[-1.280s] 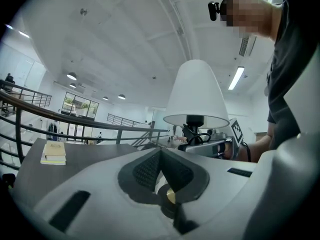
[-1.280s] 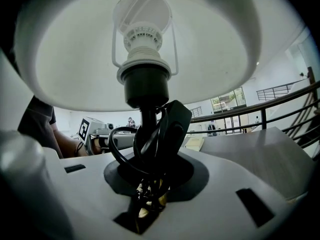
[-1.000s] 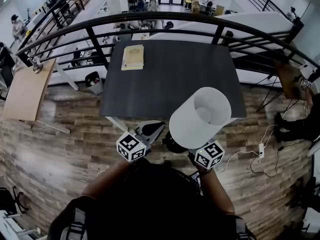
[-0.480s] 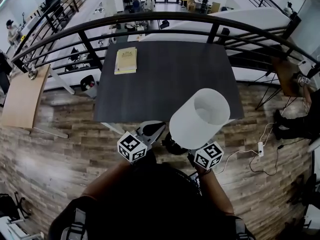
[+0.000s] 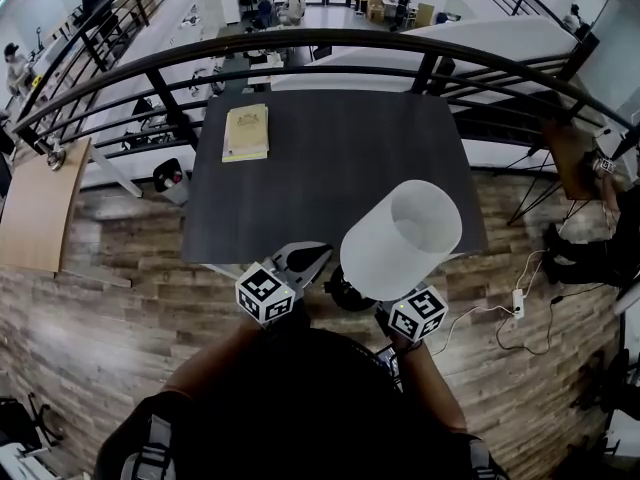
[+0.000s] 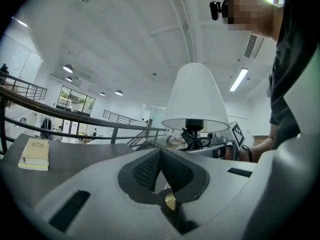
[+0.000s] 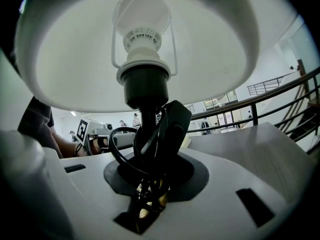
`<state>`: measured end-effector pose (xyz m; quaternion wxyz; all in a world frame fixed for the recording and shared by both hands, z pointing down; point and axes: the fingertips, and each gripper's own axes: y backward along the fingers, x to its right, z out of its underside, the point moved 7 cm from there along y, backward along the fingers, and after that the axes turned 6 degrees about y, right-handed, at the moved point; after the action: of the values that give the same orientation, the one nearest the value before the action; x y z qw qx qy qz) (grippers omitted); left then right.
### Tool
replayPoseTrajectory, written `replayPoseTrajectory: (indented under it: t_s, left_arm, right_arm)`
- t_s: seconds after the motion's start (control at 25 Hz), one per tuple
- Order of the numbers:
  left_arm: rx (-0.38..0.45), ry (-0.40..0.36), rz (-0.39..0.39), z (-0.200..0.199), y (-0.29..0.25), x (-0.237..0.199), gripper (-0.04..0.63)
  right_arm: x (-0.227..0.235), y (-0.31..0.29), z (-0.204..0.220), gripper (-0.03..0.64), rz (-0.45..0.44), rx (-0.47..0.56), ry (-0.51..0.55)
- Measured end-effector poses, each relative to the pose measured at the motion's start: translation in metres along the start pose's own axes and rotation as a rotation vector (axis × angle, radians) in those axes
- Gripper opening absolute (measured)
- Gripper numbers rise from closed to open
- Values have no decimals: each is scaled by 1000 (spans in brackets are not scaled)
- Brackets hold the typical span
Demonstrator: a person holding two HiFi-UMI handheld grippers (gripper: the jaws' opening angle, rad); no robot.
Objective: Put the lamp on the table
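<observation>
A lamp with a white conical shade [image 5: 400, 238] hangs over the near right edge of the dark table [image 5: 330, 168], above the wooden floor. My right gripper [image 7: 150, 181] is shut on the lamp's black stem [image 7: 146, 101], with its black cord bundled between the jaws; in the head view the shade hides those jaws and only the marker cube [image 5: 418, 313] shows. My left gripper [image 5: 305, 258] sits left of the lamp at the table's near edge, its jaws shut together with nothing between them. From the left gripper view the lamp [image 6: 196, 99] stands upright to the right.
A yellowish book [image 5: 246, 132] lies at the table's far left corner. A black curved railing [image 5: 300, 43] runs behind the table. On the floor lie a power strip with white cord [image 5: 518, 303] at right, a wooden board [image 5: 40, 203] at left, and a bin [image 5: 170, 178].
The table and book have slid lower and leftward in the head view, so I stand a bit nearer to it. Lamp and both grippers keep their places and grips.
</observation>
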<state>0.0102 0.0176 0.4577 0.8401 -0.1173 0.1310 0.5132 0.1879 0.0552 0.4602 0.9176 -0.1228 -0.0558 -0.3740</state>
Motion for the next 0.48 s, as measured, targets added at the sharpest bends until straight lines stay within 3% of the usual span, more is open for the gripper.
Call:
replayPoseTrajectory:
  t_s: [0.48]
  left_arm:
    - [1,-12,29,-45,3,-109,9]
  right_arm:
    - [31,-109,-32,94,8,7,23]
